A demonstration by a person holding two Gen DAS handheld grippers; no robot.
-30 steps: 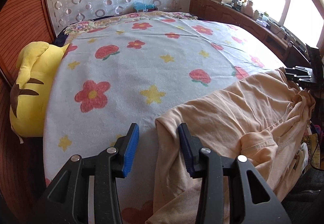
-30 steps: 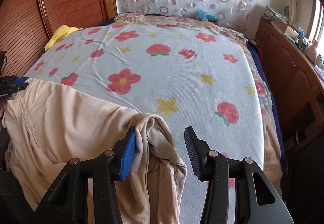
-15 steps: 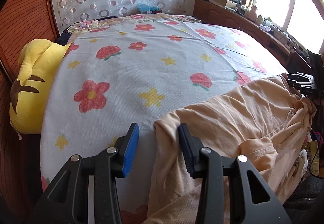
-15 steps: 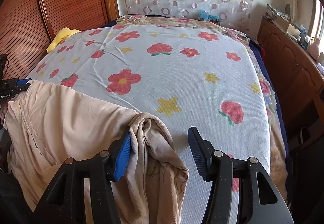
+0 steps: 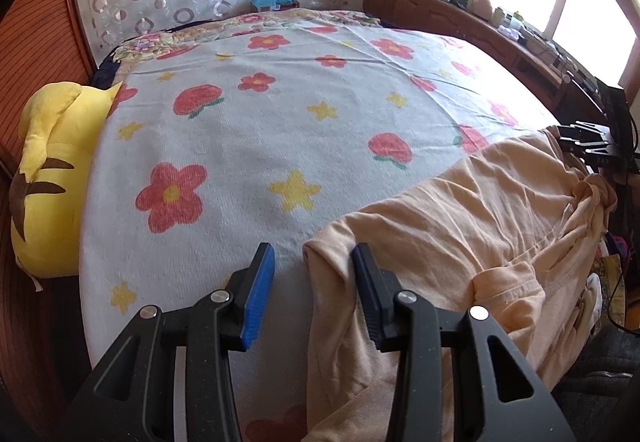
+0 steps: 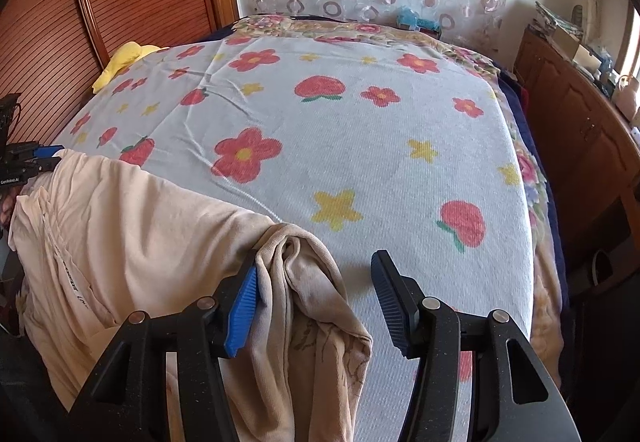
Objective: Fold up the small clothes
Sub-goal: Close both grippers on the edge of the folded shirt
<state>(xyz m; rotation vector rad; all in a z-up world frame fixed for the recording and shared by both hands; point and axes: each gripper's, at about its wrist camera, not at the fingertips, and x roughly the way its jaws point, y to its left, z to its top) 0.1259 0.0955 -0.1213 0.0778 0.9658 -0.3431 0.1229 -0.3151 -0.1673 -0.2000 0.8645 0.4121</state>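
Left hand-held gripper (image 5: pixel 312 274): jaws apart, a corner of the peach shirt (image 5: pixel 460 226) lying loose against its right pad. Right hand-held gripper (image 6: pixel 316 288): jaws apart, bunched shirt (image 6: pixel 132 226) edge touching its left pad. Shirt spans the bed (image 6: pixel 360 130) edge between both.

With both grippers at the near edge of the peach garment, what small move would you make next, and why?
Probably draw both grippers back clear of the peach garment. The left gripper and the right gripper are open, with cloth between the jaws but not pinched, and the garment lies spread across the bed's near edge, so the corners look released.
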